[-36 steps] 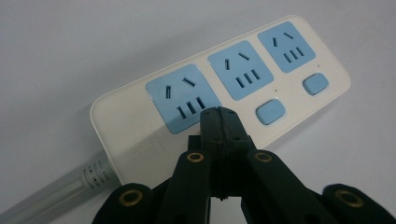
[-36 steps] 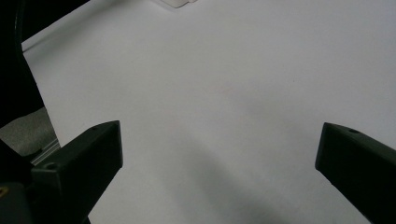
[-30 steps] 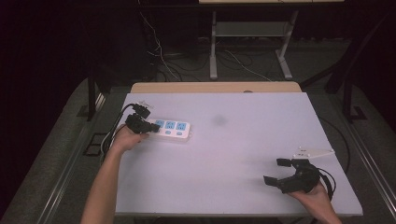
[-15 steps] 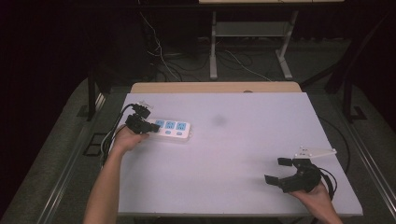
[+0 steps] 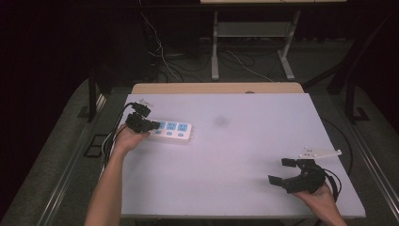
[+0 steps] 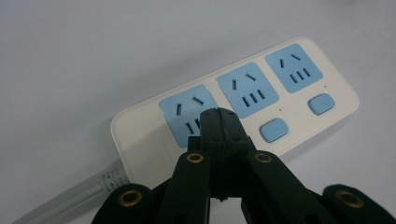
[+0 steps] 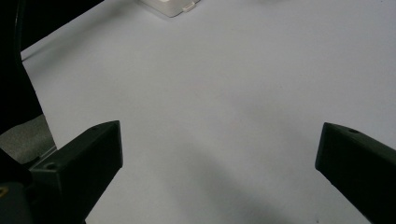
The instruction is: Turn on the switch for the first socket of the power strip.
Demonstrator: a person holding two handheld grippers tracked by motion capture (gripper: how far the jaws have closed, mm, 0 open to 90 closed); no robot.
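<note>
Black two-jaw left gripper (image 5: 151,125) held at far left, jaws pressed together, left forearm (image 5: 109,188) stretched forward. Black two-jaw right gripper (image 5: 281,172) near right front, jaws wide apart, apparently hovering low.

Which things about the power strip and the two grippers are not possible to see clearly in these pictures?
- Power strip, left gripper view: the shut left gripper covers the switch below the nearest socket, so whether it touches one is hidden.
- Its cable: cut by the frame edge.
- High view: socket details too small.
- Right gripper, right gripper view: jaws cut by the edges.
</note>
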